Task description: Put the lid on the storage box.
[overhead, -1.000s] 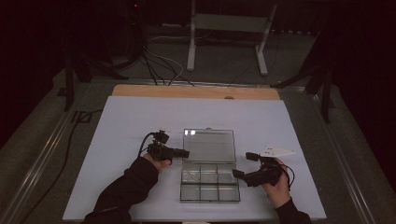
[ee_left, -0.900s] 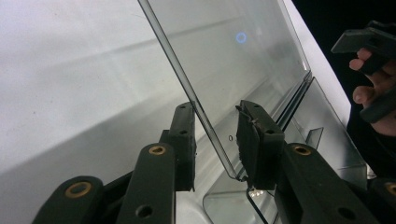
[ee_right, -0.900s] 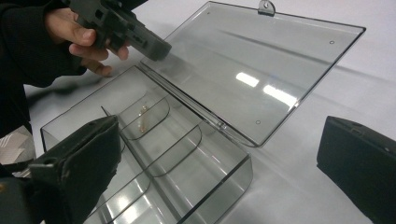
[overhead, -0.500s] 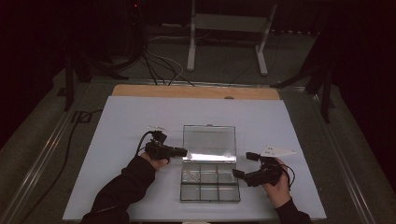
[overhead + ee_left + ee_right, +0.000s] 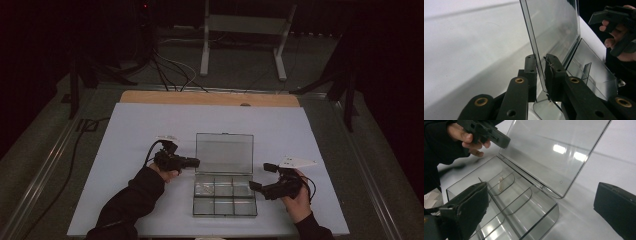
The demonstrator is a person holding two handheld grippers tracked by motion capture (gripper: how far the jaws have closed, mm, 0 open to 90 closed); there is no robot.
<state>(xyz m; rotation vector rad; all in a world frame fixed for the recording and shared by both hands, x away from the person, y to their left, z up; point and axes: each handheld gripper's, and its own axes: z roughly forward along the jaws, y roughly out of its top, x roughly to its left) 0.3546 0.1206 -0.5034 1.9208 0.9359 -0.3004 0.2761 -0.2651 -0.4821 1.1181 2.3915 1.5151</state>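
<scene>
From above, on the pale surface, a clear plastic organiser box sits between the 2 hands, its lid standing upright at the far edge of the tray. The left gripper reaches in level from the left and meets the lid's left edge. The right gripper hovers just beside the tray's right end with its jaws apart and nothing between them. Two small white tags lie near the hands, too small to read.

Over to the left gripper view: the lid rises as a thin sheet right between the 2 black jaws, and the pads sit on either side of its edge. The jaws have just been closing, and they look pinched onto that lid edge now. The divided tray lies beyond, and the other hand with its gripper shows far right.

Now the right gripper view: wide-open jaws frame the box, with curved dividers marking off compartments. A small pale scrap lies in one far compartment; what it is I cannot tell. The lid tilts up and slightly back, with the left gripper at its corner.

So the step in hand looks like taking hold of the lid, most likely to swing it on its hinge. Which way is anyone's guess from here, open further or down shut. The next move calls for a steady pinch and an arc around the hinge line. The right gripper is well placed to brace the tray so it doesn't skid.
</scene>
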